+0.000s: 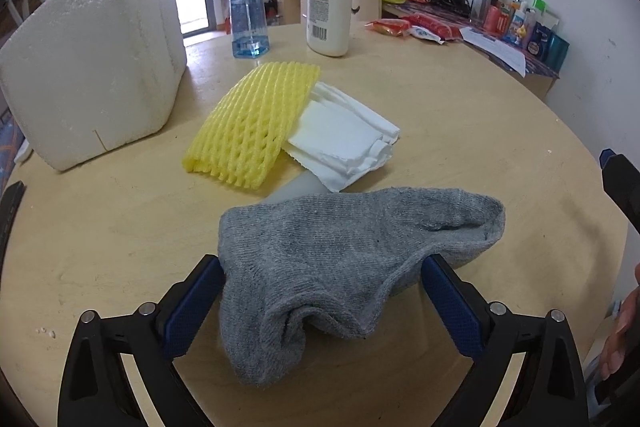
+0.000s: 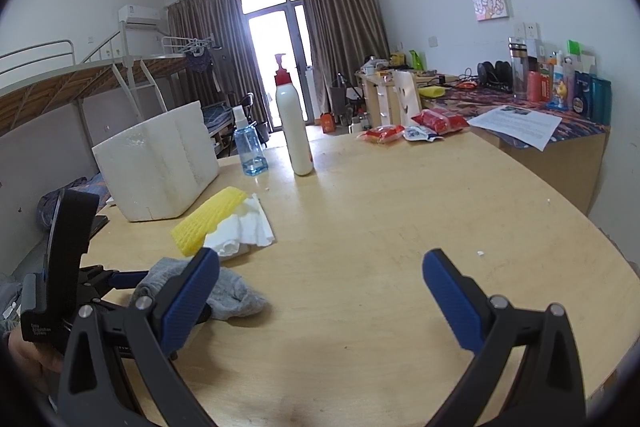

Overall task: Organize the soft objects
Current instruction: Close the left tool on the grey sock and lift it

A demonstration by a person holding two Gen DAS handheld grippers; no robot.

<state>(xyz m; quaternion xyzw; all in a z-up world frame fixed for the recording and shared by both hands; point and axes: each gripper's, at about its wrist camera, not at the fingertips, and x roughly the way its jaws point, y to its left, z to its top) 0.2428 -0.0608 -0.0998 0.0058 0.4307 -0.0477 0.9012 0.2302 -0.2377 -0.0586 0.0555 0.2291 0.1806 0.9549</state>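
One grey sock lies on the round desk between the left gripper's spread fingers; the right gripper hovers open. Beyond: one yellow foam net, white tissues, two bottles, labels unreadable.

Sock: grey, ribbed knit, lying between the left tongs, whose pads are blue on black arms. Ahead of it, foam net: yellow, diamond mesh. Tissue: plain white. Foam box: white, pebbled. Table: pale wood.
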